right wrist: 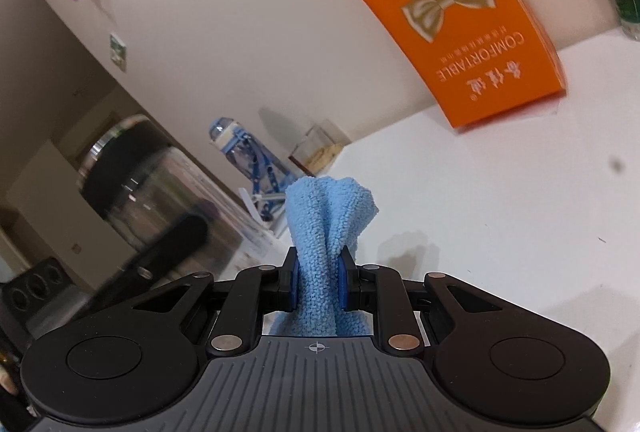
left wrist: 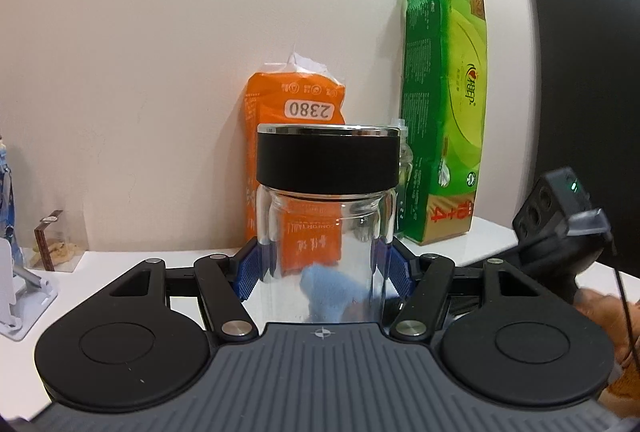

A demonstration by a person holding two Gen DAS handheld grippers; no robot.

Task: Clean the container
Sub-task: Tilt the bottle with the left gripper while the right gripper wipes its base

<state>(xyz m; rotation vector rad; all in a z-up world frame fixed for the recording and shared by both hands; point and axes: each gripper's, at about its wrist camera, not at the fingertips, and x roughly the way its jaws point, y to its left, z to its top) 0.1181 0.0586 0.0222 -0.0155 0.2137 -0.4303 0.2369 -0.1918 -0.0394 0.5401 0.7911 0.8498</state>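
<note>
A clear glass jar [left wrist: 326, 256] with a black lid [left wrist: 327, 160] stands upright between my left gripper's [left wrist: 325, 266] blue pads, which are shut on its lower body. The jar also shows blurred at the left of the right wrist view [right wrist: 160, 192], held by the left gripper. My right gripper [right wrist: 318, 282] is shut on a light blue cloth [right wrist: 326, 228] that sticks up between its pads. The cloth shows through the jar's glass in the left wrist view [left wrist: 332, 292]. The right gripper's body shows at the right of that view [left wrist: 560, 228].
A white table [right wrist: 500, 212] runs to a beige wall. An orange tissue pack [left wrist: 292, 120] and a green tissue pack [left wrist: 444, 104] stand at the wall behind the jar. A small clear box [left wrist: 56, 248], a blue bottle [right wrist: 244, 160] and a white stand [left wrist: 24, 292] are at the left.
</note>
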